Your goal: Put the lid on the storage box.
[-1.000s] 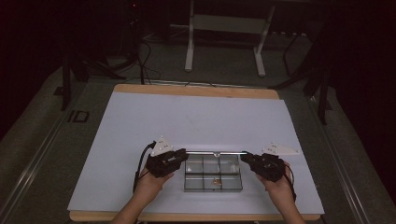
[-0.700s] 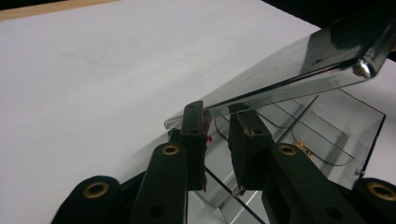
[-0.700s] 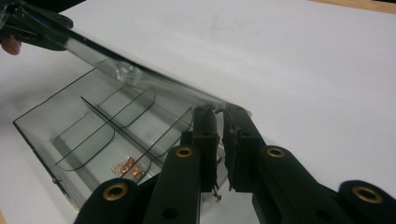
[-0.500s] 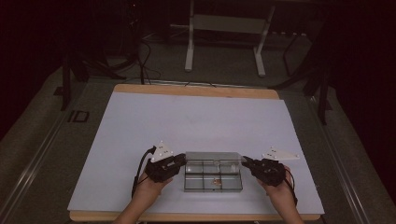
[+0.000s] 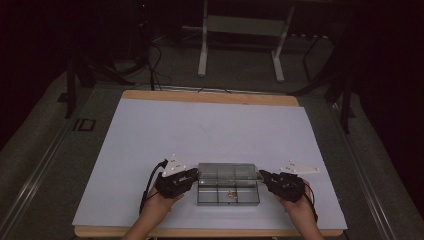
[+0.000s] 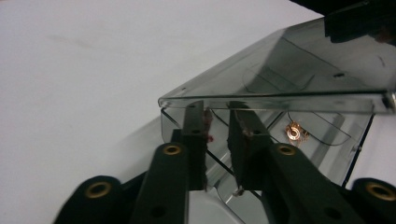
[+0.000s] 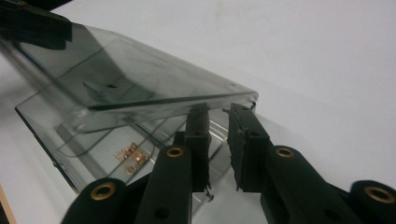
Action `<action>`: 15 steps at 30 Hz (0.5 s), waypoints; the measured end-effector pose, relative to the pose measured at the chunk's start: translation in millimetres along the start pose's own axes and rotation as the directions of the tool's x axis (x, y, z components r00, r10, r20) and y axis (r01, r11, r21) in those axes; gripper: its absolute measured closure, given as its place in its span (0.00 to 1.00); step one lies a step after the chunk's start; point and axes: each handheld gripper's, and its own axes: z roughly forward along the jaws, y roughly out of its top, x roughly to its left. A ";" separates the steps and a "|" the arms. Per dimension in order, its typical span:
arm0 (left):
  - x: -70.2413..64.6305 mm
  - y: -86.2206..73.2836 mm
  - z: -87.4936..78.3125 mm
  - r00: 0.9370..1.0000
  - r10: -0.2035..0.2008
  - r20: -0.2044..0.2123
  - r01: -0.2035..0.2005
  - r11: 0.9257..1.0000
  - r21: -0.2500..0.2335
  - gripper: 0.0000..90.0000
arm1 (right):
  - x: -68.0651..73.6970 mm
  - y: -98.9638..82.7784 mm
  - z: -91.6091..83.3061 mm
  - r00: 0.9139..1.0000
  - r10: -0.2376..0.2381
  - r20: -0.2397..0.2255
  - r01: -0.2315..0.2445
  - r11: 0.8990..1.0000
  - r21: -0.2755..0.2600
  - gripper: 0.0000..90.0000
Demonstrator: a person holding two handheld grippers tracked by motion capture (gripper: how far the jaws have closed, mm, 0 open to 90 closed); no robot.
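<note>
Between my two tools, clear compartment box (image 5: 228,184) lying on the tabletop (image 5: 215,130), I am holding my left tool (image 5: 192,174) and right tool (image 5: 264,176) at its half-raised lid (image 5: 227,171), jaws narrowly parted, right just opening.

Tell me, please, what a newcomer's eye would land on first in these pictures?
Most likely the clear smoky compartment box at the near edge of the white table, with the left gripper and right gripper at its two ends. Its lid is raised at a slant above the base, and each gripper's jaws reach under a lid corner, nearly closed. A small coppery part glints in one compartment.
</note>
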 end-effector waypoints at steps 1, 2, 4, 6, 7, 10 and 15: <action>0.0 -0.4 0.1 1.000 0.003 -0.001 -0.003 1.000 0.003 0.85 | -0.9 -0.9 -0.1 1.000 0.002 0.001 -0.002 1.000 0.003 0.85; 0.3 -0.8 -0.1 1.000 0.003 -0.002 -0.003 1.000 0.006 0.81 | -1.7 -1.6 -0.7 1.000 0.008 0.001 -0.008 1.000 0.003 0.84; 0.8 -1.1 -0.3 1.000 -0.002 0.003 0.002 1.000 0.009 0.78 | -2.6 -2.2 -1.3 1.000 0.013 -0.002 -0.013 1.000 0.006 0.83; 1.2 -3.0 0.0 1.000 -0.002 -0.002 0.002 1.000 0.019 0.73 | -4.4 -5.3 -2.5 1.000 0.025 -0.011 -0.025 1.000 0.007 0.80; 1.4 -3.8 0.3 1.000 -0.002 -0.002 0.002 1.000 0.021 0.73 | -4.8 -6.1 -2.5 0.999 0.030 -0.011 -0.030 1.000 0.008 0.79; 2.1 -6.4 0.8 1.000 -0.005 -0.004 0.005 1.000 0.027 0.70 | -6.7 -8.9 -2.1 0.999 0.036 -0.007 -0.036 0.999 0.012 0.78; 4.4 -9.5 1.1 1.000 -0.009 -0.008 0.009 0.999 0.039 0.70 | -8.1 -12.3 -3.1 0.999 0.039 0.002 -0.039 0.999 0.015 0.78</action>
